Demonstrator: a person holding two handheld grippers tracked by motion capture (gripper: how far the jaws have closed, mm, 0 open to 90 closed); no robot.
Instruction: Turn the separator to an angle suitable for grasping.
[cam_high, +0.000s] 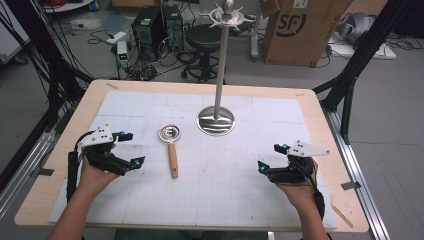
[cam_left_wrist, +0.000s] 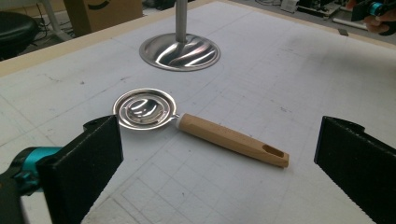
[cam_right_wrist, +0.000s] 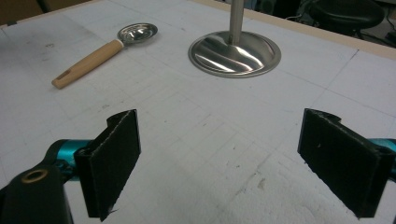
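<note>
The scoop (cam_high: 171, 142) lies flat on the white mat (cam_high: 240, 200), its round steel bowl toward the far side of the table (cam_high: 45, 200) and its wooden handle pointing back toward the person. It sits near the left gripper (cam_high: 131, 148), just to that gripper's right in the high view and apart from it; nothing touches it. In the left gripper view the scoop (cam_left_wrist: 187, 123) lies ahead of the jaws, between their lines, the bowl nearer the left jaw and the handle end reaching toward the right one. The left gripper (cam_left_wrist: 215, 163) stands wide open and holds nothing. The right gripper (cam_high: 272, 157) is well apart from the scoop, across the mat, also wide open and empty; in its own view (cam_right_wrist: 219, 163) the scoop (cam_right_wrist: 100, 51) shows far off at upper left. The steel stand (cam_high: 216, 120) rises behind the scoop, its round base near the bowl but not touching it.
</note>
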